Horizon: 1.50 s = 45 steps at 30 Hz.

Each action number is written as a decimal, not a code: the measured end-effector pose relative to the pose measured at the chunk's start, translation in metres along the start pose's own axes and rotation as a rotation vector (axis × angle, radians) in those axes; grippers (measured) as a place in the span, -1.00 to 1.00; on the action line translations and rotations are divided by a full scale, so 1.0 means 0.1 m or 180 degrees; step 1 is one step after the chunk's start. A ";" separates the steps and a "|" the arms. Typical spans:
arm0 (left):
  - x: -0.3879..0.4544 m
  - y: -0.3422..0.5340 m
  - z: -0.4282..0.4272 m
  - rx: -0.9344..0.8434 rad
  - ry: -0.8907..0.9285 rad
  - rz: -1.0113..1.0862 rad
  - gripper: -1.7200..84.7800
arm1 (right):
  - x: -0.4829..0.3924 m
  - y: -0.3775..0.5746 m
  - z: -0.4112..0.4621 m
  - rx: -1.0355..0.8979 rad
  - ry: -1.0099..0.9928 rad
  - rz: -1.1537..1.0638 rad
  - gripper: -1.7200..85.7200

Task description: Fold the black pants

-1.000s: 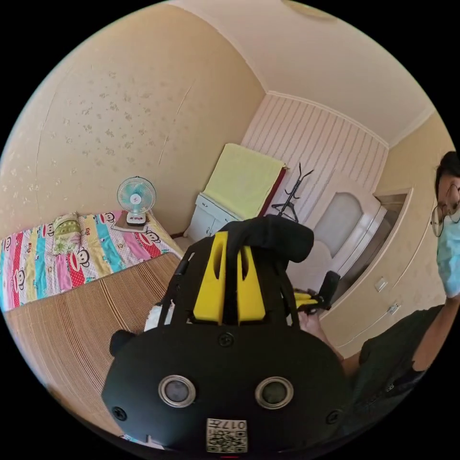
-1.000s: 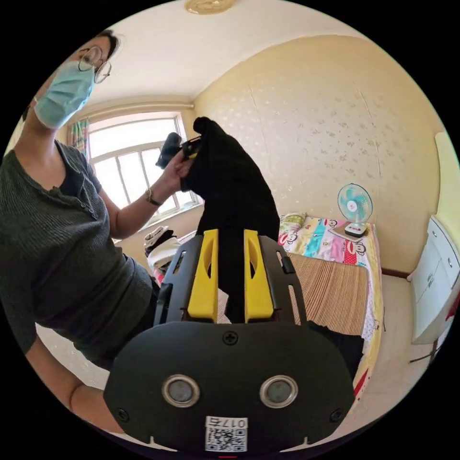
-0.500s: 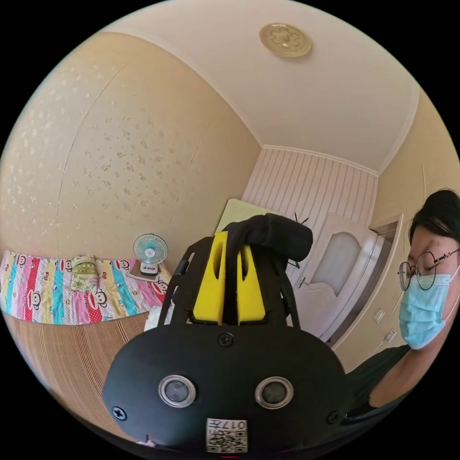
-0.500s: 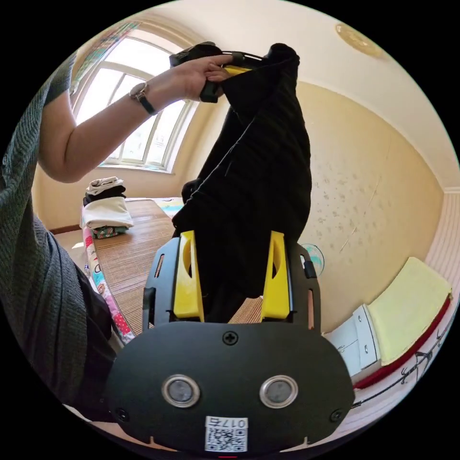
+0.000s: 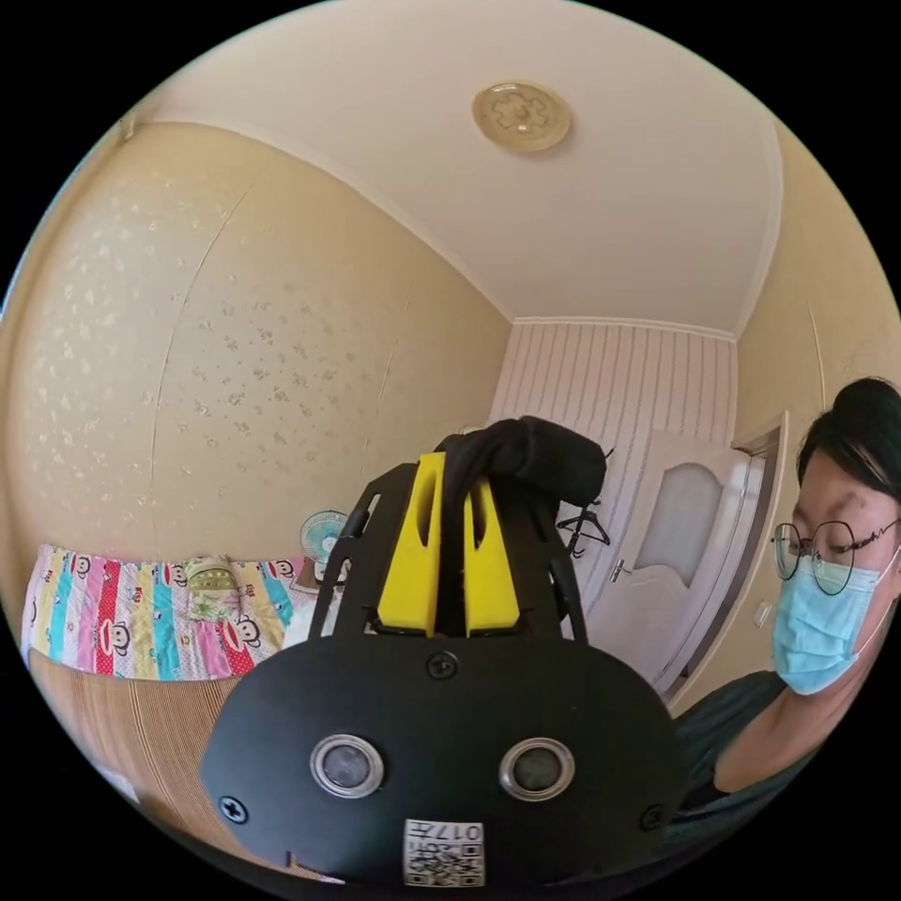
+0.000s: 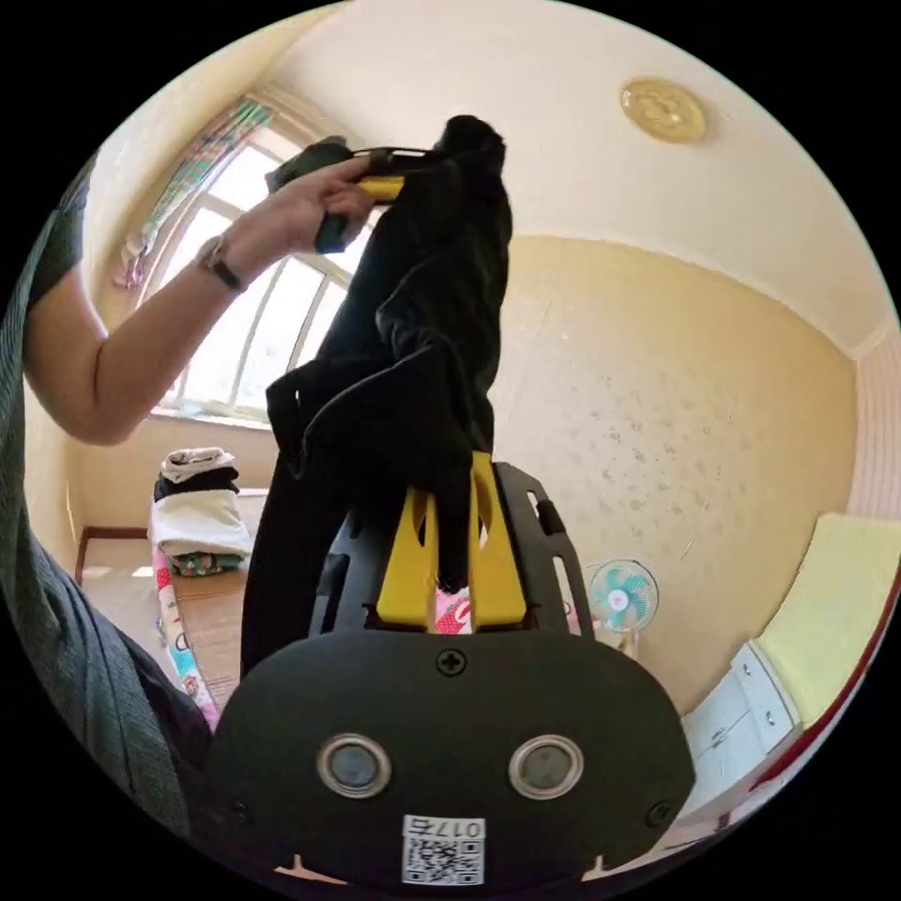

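Note:
The black pants (image 6: 413, 375) hang in the air, held up high. In the left gripper view my left gripper (image 5: 452, 488) is shut on a bunched end of the pants (image 5: 530, 460), which folds over its yellow jaws. In the right gripper view the left gripper (image 6: 394, 183) shows raised near the ceiling in the person's hand (image 6: 291, 211), with the pants dangling from it. My right gripper (image 6: 453, 511) is shut on a lower part of the pants, the cloth pinched between its yellow jaws.
A bed with a bamboo mat (image 5: 103, 741) and a colourful cartoon sheet (image 5: 141, 624) lies below. A small fan (image 6: 618, 599) stands at its far end. Folded clothes (image 6: 197, 511) are stacked near the window (image 6: 253, 319). A white cabinet (image 6: 741, 723), a door (image 5: 671, 554) and the person's masked head (image 5: 831, 572) are close by.
My right gripper, open around the hanging cloth half a second ago, has shut on the pants. The left gripper has lifted the pants higher.

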<state>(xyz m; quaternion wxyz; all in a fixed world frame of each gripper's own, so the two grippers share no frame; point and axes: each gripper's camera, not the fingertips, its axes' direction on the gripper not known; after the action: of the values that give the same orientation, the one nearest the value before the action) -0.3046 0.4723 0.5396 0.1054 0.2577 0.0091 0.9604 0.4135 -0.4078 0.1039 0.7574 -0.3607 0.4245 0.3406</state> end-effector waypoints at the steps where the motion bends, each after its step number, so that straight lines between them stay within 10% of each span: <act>1: -0.08 -0.09 -0.14 0.0030 -0.0116 0.0010 -0.94 | 0.12 -0.06 -0.04 0.0085 -0.0083 0.0158 -0.83; 9: -0.91 -0.32 -1.21 -0.0060 -0.0382 0.0164 -0.91 | 0.93 -0.91 -0.02 0.0285 -0.1533 0.0935 -0.87; 17: -1.13 -1.11 -1.62 0.0063 -0.0366 0.0451 -0.88 | 1.05 -1.55 0.21 0.0240 -0.1307 0.0823 -0.87; 29: -4.52 -1.90 0.93 -0.1315 -0.0413 -0.0417 -0.82 | 2.90 0.03 3.96 -0.1608 -0.0021 0.1915 -0.84; 34: -6.61 -1.08 1.68 -0.2025 -0.1347 -0.1609 -0.83 | 2.88 1.53 5.04 -0.2695 0.0278 0.2308 -0.86; 45: -7.20 2.44 1.11 -0.4353 -0.0762 -0.2319 -0.72 | 1.27 5.18 4.60 -0.4809 -0.0367 0.3178 -0.77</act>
<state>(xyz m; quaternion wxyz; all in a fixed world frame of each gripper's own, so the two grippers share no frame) 0.3109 0.0803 0.2981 0.5495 0.2181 -0.5119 0.6233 0.2222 0.2669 0.0322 0.1035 -0.5179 0.1564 0.8346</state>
